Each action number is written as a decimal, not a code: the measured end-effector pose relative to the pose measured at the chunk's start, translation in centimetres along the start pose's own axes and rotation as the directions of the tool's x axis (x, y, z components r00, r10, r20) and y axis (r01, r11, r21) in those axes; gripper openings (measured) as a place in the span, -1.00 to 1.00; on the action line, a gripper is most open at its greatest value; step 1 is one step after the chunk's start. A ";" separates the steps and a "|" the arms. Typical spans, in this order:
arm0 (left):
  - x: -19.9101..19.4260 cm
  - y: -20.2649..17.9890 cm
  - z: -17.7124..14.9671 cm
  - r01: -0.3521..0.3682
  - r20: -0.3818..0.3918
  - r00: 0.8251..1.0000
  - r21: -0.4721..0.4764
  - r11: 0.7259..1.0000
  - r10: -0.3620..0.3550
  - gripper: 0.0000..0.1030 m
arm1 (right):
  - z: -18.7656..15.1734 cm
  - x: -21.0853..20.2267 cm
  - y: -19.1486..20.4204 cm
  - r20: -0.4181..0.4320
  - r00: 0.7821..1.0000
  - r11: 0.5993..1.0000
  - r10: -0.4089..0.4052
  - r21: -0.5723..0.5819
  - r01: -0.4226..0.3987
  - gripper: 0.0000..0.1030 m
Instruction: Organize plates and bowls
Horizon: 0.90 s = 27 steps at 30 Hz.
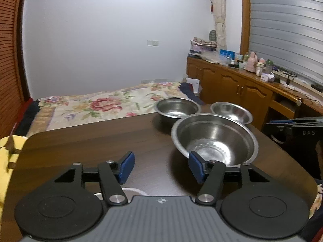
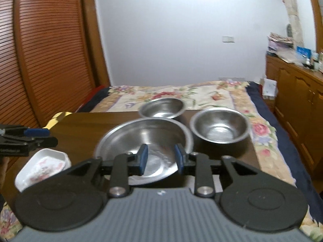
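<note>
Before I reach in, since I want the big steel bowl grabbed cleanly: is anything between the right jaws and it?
Nothing visible. The right gripper stands open, jaws empty, just short of the big steel bowl. The white dish sits off to its left and the two smaller bowls lie beyond.

Both wrist views low over table (image 1: 101,141), facing bed; share bowls (image 2: 145,141)

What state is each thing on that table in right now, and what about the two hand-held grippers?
Large steel bowl: upright, empty, on the table.
Far steel bowl: upright, empty, free-standing.
Right steel bowl: upright, empty, free-standing.
White rectangular dish: upright on the table, no food in it.
Left hand-held gripper: open, holding nothing.
Right hand-held gripper: partly open, holding nothing.
</note>
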State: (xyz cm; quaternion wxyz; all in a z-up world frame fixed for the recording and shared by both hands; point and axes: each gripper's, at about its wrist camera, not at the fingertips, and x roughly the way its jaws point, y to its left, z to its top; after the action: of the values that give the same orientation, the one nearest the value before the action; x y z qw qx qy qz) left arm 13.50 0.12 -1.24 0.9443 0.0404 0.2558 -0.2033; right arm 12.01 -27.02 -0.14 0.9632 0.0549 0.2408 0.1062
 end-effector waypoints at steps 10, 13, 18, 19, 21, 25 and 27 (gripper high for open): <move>3.3 -1.9 1.1 0.028 -0.020 0.999 0.000 1.000 -0.028 0.23 | 0.0 0.6 -2.0 0.020 1.000 0.999 -0.004 0.048 0.003 -0.16; 4.2 -2.0 1.1 0.028 -0.032 0.999 -0.001 1.000 -0.028 0.23 | 0.1 1.1 -2.3 0.020 1.000 0.999 0.002 0.032 -0.003 -0.16; 5.6 -2.0 0.9 0.029 -0.061 0.998 -0.014 0.999 -0.030 0.23 | 0.1 2.9 -2.9 0.005 0.999 0.998 0.048 0.042 -0.048 -0.16; 5.8 -1.9 0.9 0.029 -0.065 0.997 -0.019 0.999 -0.030 0.23 | 0.1 3.2 -2.9 0.002 0.998 0.997 0.057 0.045 -0.057 -0.16; 6.2 -1.8 0.9 0.028 -0.074 0.997 -0.034 0.999 -0.030 0.19 | -0.2 4.1 -3.0 -0.009 0.997 0.995 0.080 0.056 -0.080 -0.16; 7.0 -1.8 1.0 0.035 -0.092 0.995 -0.054 0.998 -0.040 0.10 | -0.6 5.1 -3.3 -0.027 0.993 0.991 0.118 0.071 -0.116 -0.16; 7.4 -1.8 1.0 0.040 -0.098 0.994 -0.066 0.997 -0.046 0.09 | -0.7 5.4 -3.5 -0.029 0.991 0.988 0.133 0.082 -0.130 -0.16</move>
State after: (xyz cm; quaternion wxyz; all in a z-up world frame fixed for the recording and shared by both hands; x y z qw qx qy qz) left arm 19.08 -4.45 -4.00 0.9265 0.0148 0.3096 -0.2132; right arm 16.94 -29.14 -3.69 0.9468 0.1072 0.2573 0.1609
